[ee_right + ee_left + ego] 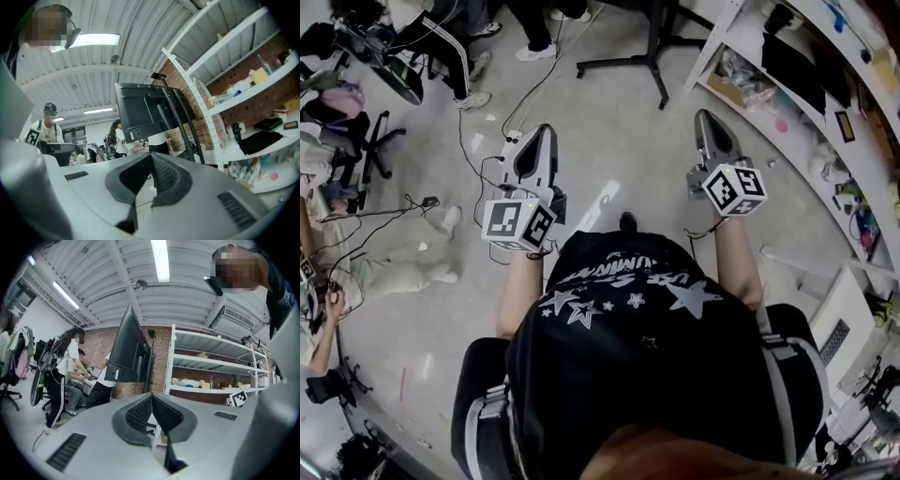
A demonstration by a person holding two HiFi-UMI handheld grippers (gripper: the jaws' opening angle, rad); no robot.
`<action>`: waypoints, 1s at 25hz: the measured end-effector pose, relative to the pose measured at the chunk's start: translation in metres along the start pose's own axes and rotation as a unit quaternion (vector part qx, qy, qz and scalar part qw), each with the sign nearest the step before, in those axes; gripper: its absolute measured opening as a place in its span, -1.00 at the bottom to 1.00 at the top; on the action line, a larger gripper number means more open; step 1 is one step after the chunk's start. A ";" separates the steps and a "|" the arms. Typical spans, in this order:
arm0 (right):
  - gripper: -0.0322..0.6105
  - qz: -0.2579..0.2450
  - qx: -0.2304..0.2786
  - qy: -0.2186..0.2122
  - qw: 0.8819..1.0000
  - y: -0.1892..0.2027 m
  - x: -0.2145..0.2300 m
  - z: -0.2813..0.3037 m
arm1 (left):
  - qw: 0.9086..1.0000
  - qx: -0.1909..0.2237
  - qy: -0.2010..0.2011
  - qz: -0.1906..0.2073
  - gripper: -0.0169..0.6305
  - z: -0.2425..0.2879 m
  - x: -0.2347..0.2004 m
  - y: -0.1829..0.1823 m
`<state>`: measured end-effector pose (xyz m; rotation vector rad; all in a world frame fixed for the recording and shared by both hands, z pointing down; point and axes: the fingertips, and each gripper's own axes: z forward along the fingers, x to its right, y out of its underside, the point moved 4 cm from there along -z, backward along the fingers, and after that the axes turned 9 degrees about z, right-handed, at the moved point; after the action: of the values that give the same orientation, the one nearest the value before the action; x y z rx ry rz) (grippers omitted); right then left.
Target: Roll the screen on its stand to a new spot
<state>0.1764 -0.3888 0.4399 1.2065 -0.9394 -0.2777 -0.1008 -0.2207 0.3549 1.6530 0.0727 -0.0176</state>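
1. Just left of the white shelving (211,361), in the left gripper view: dark screen (125,350) edge-on, up on its stand; left gripper (151,397) pads pressed together, nothing between.
2. Left of the shelving (243,44) in the right gripper view: screen (140,112) back and slanted struts shown broader; right gripper (151,157) closed up, empty.
3. Only in the head view: black stand feet (649,58) on the floor beside the shelving (719,39); left gripper (546,131) and right gripper (705,116) well short of them.
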 end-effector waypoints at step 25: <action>-0.88 -0.020 0.017 -0.034 0.999 -0.064 -0.002 0.188 | 0.998 0.049 -0.025 -0.008 -0.91 0.158 -0.141 -0.048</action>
<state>0.0542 -0.5374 0.3911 1.2546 -0.9833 -0.3379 -0.2390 -0.3792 0.3016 1.7497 0.0463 -0.0756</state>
